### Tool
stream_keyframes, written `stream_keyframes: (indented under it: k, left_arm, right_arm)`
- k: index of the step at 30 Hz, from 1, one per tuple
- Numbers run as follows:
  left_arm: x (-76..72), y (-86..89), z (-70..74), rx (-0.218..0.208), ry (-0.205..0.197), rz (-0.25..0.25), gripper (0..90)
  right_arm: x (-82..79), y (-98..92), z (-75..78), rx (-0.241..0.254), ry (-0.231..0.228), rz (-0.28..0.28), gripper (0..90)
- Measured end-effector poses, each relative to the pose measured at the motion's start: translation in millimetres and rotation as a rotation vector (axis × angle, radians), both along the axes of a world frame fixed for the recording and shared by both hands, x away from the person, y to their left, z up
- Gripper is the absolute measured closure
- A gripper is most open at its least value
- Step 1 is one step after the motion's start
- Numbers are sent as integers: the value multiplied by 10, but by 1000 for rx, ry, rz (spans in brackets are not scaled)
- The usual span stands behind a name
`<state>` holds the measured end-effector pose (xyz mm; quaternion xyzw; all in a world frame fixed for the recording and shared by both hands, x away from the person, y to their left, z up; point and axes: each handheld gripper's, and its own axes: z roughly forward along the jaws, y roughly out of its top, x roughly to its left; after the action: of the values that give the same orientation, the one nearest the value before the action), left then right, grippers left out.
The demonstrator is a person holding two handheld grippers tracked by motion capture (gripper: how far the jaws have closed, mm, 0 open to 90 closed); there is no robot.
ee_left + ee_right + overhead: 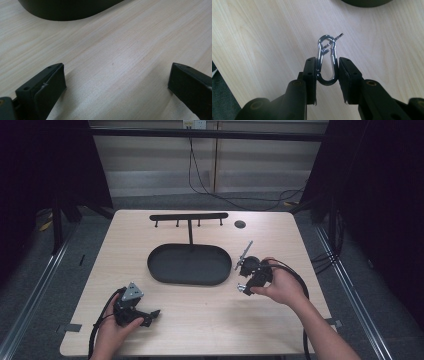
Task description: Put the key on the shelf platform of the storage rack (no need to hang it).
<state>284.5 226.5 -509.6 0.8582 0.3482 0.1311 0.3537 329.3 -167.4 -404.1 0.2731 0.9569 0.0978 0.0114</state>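
Note:
A silver carabiner with a small metal pin through its top eye stands upright between the jaws of my right gripper, which is shut on its two long sides. In the high view the right gripper hovers just right of the black oval tray, and the carabiner shows as a small glint at its tip. My left gripper sits low over the table's front left. Its jaws are spread wide over bare wood, so the left gripper is open and holds nothing.
A black rack with several pegs rises on a post behind the tray. A round cable hole lies at the back right. The tray's edge is ahead of the left gripper. Cables trail from both grippers.

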Motion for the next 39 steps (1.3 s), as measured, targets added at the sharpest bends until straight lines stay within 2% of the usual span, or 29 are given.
stream_keyframes:
  k: [2,13,22,24,32,39]
  left_arm:
    - [0,0,0,0,0,0,9]
    - [0,0,0,0,0,0,8]
    - [0,0,0,1,0,0,9]
    - [0,0,0,1,0,0,9]
    - [0,1,0,1,0,-1,9]
    - [0,0,0,0,0,0,8]
  right_arm:
    - [26,15,11,-14,-7,3,688]
    - [112,122,70,12,-26,3,688]
    - [205,223,113,10,-38,-2,687]
    - [224,252,131,8,-53,-1,688]
    - [312,347,139,3,-44,-2,687]
    - [394,402,176,7,-54,-3,687]
